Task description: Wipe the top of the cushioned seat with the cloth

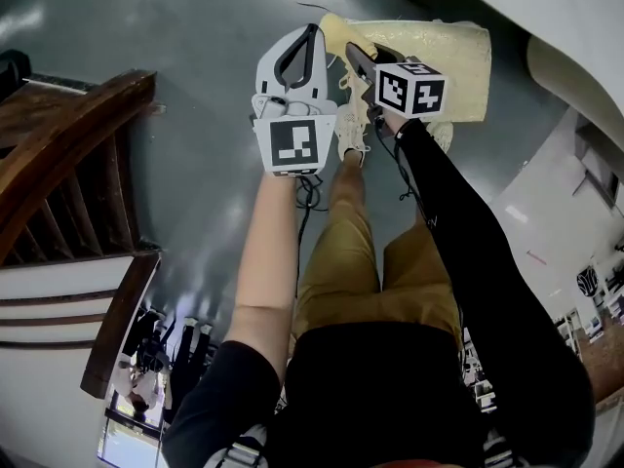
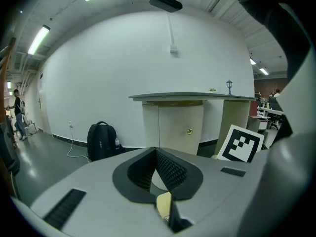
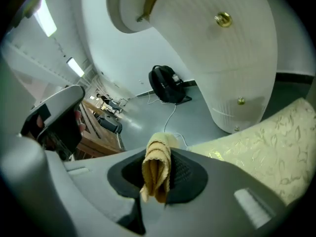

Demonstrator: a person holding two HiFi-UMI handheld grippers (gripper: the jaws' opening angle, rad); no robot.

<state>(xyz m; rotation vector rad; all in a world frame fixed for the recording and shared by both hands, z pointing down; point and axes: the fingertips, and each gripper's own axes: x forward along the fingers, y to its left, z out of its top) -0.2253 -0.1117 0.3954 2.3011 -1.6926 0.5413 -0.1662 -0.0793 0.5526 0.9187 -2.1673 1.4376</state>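
Glossy grey floor (image 1: 195, 164), dark wooden railing (image 1: 68, 135) at left, white round cabinet (image 3: 232, 58) w/ brass knobs, black backpack (image 2: 101, 139) by the wall. Pale yellow cushioned seat (image 1: 444, 52) sits ahead of both grippers. Left gripper (image 2: 157, 154): fingers pressed together, nothing btwn them. Right gripper (image 3: 158, 181): fingers clamped on folded yellow cloth (image 3: 157, 167), by the seat's left corner; contact can't be told.

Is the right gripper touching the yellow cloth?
Touching. In the right gripper view, the right gripper has its jaws pinched on the folded cloth.
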